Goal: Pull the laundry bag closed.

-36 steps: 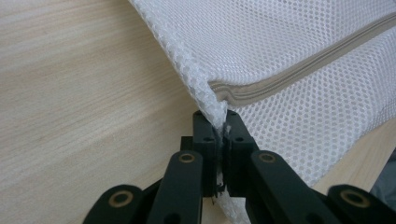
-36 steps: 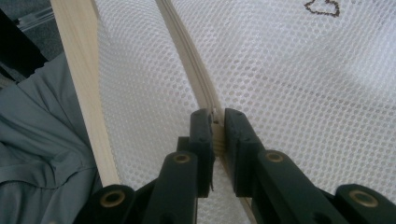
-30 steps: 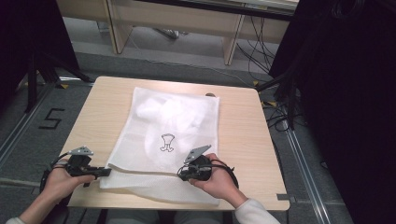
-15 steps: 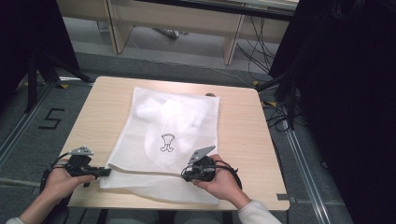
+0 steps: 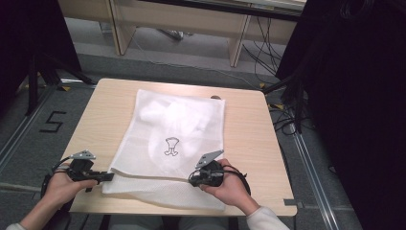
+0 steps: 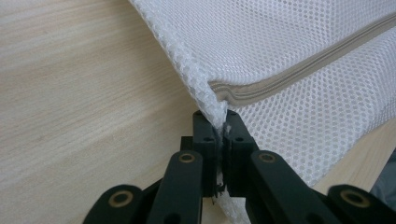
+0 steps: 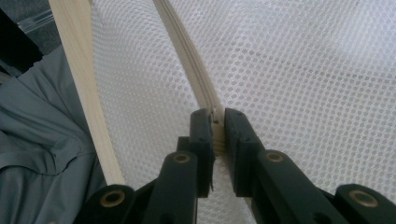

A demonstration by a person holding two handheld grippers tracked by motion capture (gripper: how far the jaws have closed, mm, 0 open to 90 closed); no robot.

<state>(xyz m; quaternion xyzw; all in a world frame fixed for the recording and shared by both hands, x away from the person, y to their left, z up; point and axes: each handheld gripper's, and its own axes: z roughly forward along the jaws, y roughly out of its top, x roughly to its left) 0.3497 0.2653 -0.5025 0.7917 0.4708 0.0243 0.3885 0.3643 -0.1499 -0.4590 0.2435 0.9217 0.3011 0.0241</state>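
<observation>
Lying flat on the table (image 5: 95, 120): a white mesh laundry bag (image 5: 191, 143), reaching from the far middle of the table to the near edge, a small dark figure printed near its centre. Holding something white and bunched inside, showing through the mesh in the far half; too blurred to tell what. Running across the near end of the bag, a pale zipper (image 6: 299, 74), zipped shut where visible.

Clamping the near left corner of the bag, just where the zipper ends: the left hand-held gripper (image 5: 103, 177), jaws pressed together on the mesh (image 6: 219, 116). Pinching the zipper (image 7: 187, 51) farther along, near the right side of the bag: the right hand-held gripper (image 5: 194, 181), jaws closed on the zipper tape. Resting low at the table's near edge, both hands, well apart, with the bag's near hem stretching between them.

Standing beyond the far edge of the table, pale wooden desk legs (image 5: 239, 43); trailing on the grey floor to the right, dark cables (image 5: 287, 115). Marking the floor at left, a black "5" (image 5: 52, 122). Nothing lying on the bag between the two hand-held grippers.
</observation>
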